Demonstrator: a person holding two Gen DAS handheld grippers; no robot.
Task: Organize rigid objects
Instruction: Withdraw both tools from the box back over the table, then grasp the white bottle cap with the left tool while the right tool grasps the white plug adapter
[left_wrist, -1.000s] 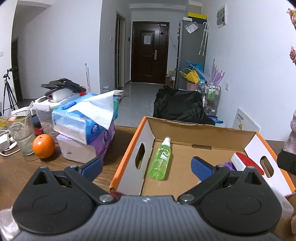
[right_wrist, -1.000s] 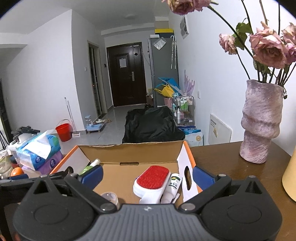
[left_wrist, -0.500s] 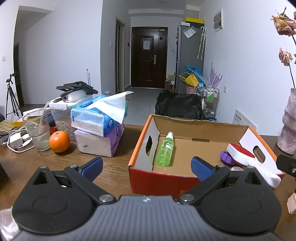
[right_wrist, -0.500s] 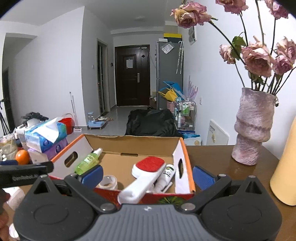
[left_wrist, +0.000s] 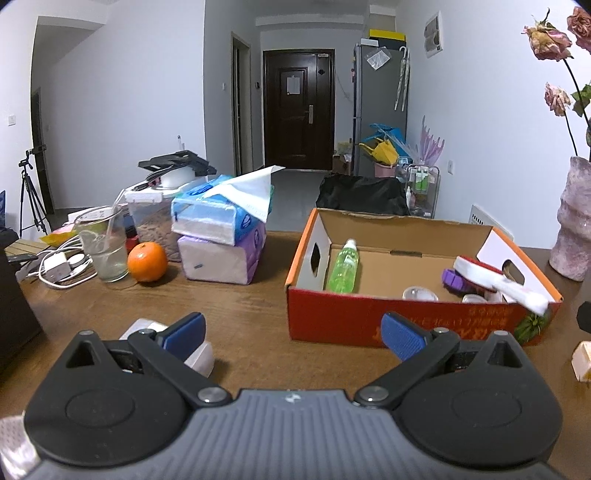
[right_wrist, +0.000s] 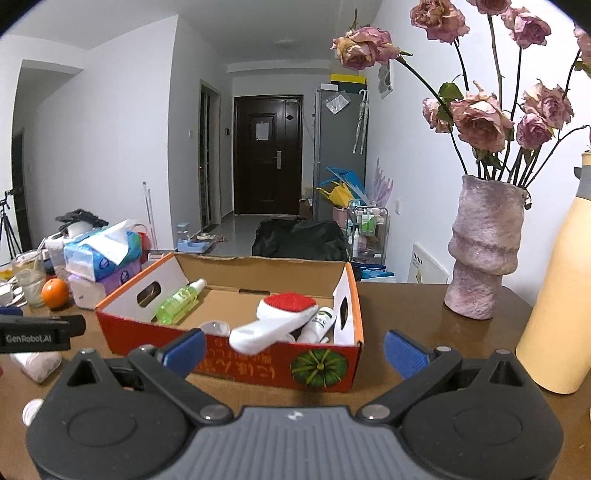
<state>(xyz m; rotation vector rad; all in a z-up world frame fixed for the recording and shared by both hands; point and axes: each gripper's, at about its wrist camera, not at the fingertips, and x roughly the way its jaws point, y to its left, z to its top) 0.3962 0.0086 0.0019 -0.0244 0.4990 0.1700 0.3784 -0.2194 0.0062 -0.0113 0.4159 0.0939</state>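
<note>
Both tongs, left tongs and right tongs, gape apart, empty. The cardboard box sits mid-frame on the worktop (green bottle and lint brush inside).

Small white container on the wooden table half hidden behind the left gripper's blue finger pad, cream object cut off by the left view's right edge, tall yellow bottle cropped at the right view's edge, orange lettering on the red cardboard box too blurred to read
</note>
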